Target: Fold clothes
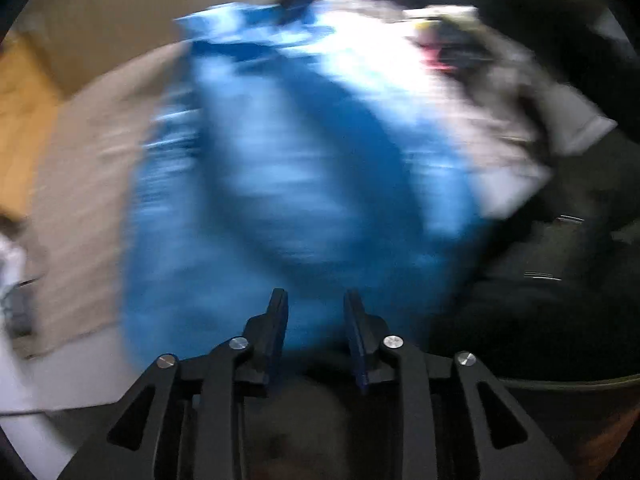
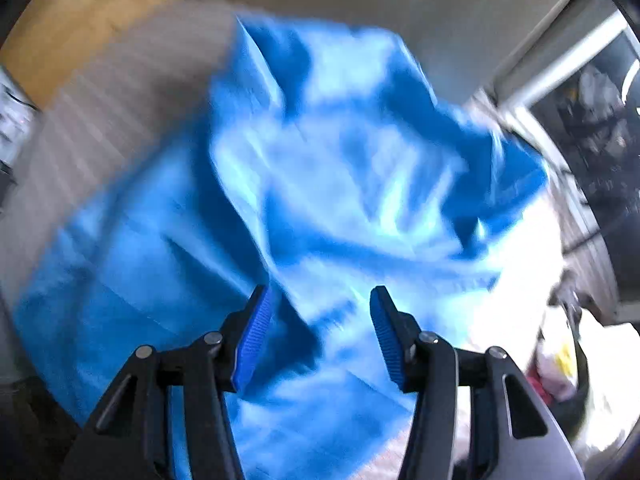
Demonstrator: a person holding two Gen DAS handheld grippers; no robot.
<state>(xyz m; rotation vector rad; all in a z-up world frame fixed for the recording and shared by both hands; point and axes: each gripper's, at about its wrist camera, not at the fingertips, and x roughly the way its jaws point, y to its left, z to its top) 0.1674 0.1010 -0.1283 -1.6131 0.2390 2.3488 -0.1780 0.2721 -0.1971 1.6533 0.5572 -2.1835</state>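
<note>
Blue garment (image 2: 320, 200) lies crumpled just ahead of both grippers; jaws parted, holding nothing.

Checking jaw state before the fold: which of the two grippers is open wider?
The right gripper: its jaws stand clearly farther apart than those of the left gripper, both over the blue cloth, neither gripping it.

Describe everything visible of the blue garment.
The blue garment is bright blue, thin-looking fabric, crumpled into many folds and not yet folded. It lies spread over a beige surface, with a raised peak at its far edge. Both views are motion-blurred, so seams and garment type are unclear. The right gripper and left gripper are open above it, neither clamping it.
</note>
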